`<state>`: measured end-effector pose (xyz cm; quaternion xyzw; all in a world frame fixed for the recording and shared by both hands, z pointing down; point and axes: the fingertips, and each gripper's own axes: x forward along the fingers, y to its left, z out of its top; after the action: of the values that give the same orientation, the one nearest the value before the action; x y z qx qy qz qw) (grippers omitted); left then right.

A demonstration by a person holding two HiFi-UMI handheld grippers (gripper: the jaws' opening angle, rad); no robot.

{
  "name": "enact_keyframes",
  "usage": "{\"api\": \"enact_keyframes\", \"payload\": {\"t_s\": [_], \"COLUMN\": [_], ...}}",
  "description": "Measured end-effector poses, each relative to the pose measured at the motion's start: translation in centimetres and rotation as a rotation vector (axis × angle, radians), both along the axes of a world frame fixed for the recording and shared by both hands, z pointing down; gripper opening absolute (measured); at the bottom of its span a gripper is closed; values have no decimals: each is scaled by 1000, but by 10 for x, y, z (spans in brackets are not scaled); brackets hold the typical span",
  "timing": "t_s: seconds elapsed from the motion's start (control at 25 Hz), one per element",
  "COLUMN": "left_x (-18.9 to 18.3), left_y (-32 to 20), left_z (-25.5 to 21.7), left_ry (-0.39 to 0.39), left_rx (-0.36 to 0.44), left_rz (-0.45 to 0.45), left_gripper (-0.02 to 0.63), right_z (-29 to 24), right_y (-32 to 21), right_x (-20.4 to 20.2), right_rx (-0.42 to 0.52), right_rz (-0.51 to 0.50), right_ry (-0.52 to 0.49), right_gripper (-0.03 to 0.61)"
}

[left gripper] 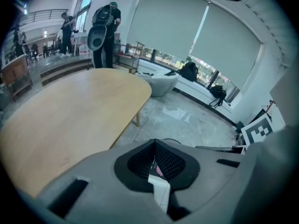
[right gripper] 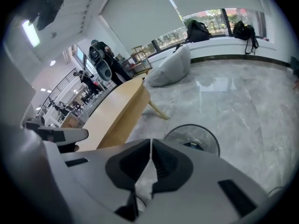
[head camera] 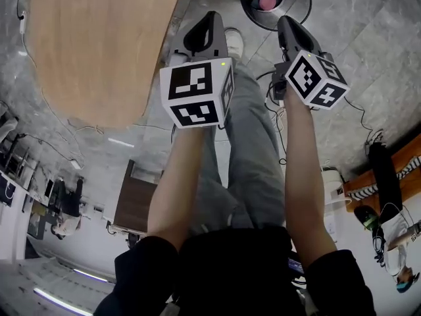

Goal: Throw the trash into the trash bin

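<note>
This is a large open office or shared work hall, not a home. The floor (right gripper: 243,97) is polished grey stone across a wide space, and a long oval wooden table (left gripper: 70,120) stands on it. Tall windows (right gripper: 210,18) run along one wall under pale roller blinds (left gripper: 187,31). Below them is a low ledge (right gripper: 224,45) where backpacks (right gripper: 197,31) sit. A grey beanbag (right gripper: 170,71) lies near the table. Farther back, steps (left gripper: 60,68) rise to a platform where people (left gripper: 105,29) stand, and a railed gallery (left gripper: 39,15) runs above. Cables (head camera: 360,110) trail over the floor, and a wire trash bin (right gripper: 212,134) stands on it.
</note>
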<state>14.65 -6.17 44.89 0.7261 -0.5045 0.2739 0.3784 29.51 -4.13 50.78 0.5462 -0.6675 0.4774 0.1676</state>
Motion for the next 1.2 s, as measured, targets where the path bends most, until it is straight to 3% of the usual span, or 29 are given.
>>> {"api": "enact_keyframes", "payload": {"t_s": [0.2, 0.36, 0.48, 0.6, 0.92, 1.2], "left_x": [-38, -76, -115, -165, -277, -331], "left_y": [-6, -9, -3, 7, 41, 59], "left_z": [-34, -65, -94, -131, -270, -378], "left_ry": [15, 3, -3, -3, 29, -8], "left_rx": [66, 135, 179, 215, 368, 536], "left_rz": [-53, -99, -147, -254, -495, -607], "left_gripper": [5, 5, 5, 5, 5, 5], "right_z": [-37, -68, -99, -145, -290, -412], "right_y": [-21, -34, -35, -34, -33, -52], "right_x": [-54, -95, -128, -169, -252, -304], "right_rx": [101, 192, 248, 316, 495, 685], "right_rz": [-192, -290, -330, -379, -501, -523], "right_ry": [90, 130, 133, 130, 146, 72], "right_gripper": [17, 17, 17, 17, 17, 17]}}
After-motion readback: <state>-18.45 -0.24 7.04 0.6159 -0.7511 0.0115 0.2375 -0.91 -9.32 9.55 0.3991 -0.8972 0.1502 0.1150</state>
